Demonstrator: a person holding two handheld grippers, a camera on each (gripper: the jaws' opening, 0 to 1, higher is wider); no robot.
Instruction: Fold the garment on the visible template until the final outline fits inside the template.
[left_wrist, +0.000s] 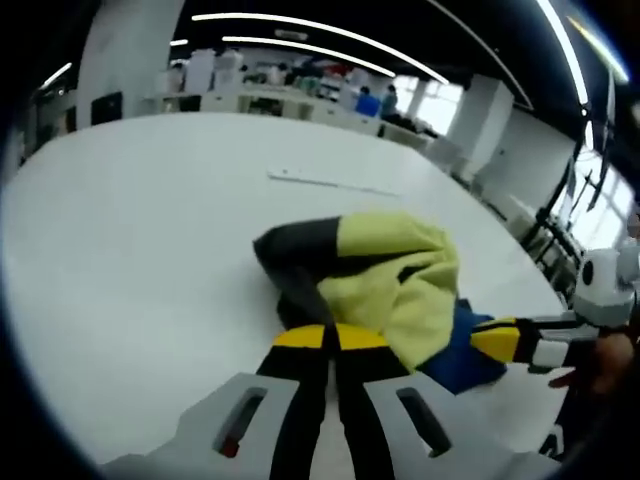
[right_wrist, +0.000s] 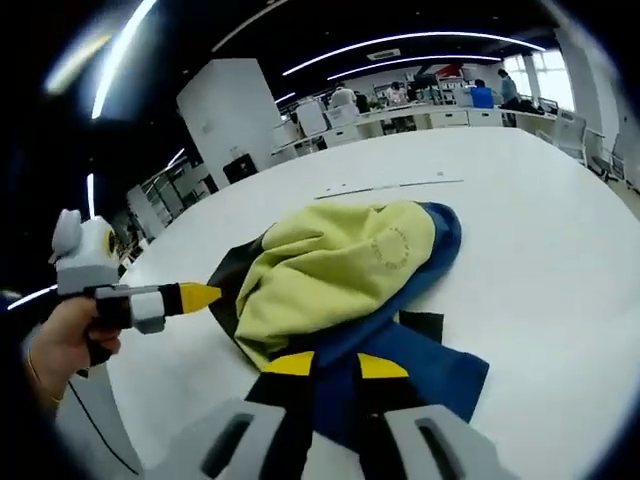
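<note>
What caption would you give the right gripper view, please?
Right gripper at the blue edge of a bunched yellow-blue-black garment on a white table.

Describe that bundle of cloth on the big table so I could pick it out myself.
On the wide white table lies one crumpled garment, bunched in a heap between the two yellow-tipped grippers: the left gripper and the right gripper. It is the only coloured thing on the white surface, with a pale yellow panel on top, blue cloth beneath and a black part at one end.
</note>
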